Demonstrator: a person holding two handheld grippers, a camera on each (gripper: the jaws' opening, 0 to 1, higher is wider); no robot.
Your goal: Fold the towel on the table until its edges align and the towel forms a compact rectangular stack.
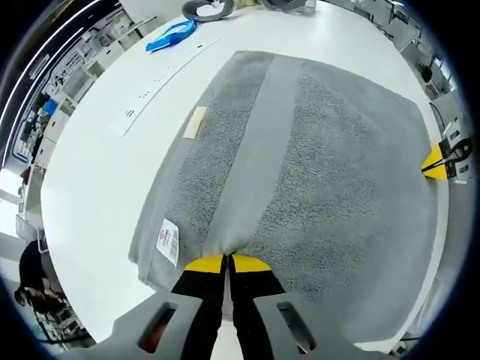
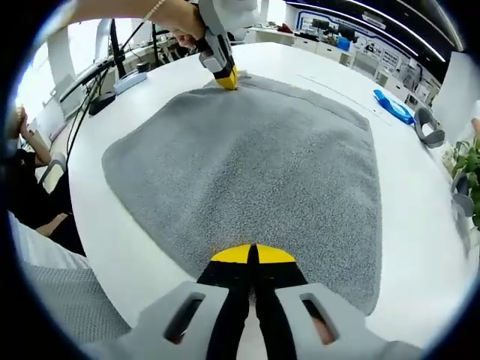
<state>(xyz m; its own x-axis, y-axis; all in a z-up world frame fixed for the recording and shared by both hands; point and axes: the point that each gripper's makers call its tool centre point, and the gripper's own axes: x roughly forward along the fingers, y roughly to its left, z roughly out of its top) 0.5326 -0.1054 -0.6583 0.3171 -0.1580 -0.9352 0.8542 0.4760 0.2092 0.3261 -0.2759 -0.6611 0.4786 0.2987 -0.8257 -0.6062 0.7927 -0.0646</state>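
Note:
A grey towel [image 1: 330, 165] lies spread flat on the white table [image 1: 97, 187], with a smooth band down its middle and a white label [image 1: 168, 241] at one corner. My left gripper [image 1: 227, 261] is shut on the towel's near edge, at the end of that band. In the right gripper view the same towel [image 2: 247, 157] stretches away, and my right gripper [image 2: 251, 253] is shut on its near edge. Across the towel, the left gripper [image 2: 226, 78] sits at the opposite edge, held by a hand. The right gripper [image 1: 437, 160] appears at the towel's right edge.
A blue packet [image 1: 171, 34] and a long white printed strip [image 1: 161, 75] lie on the table beyond the towel. The blue packet [image 2: 393, 106] lies beside a grey object [image 2: 428, 129]. Cables [image 2: 101, 97] run along one table edge. A seated person [image 2: 30, 202] is beside the table.

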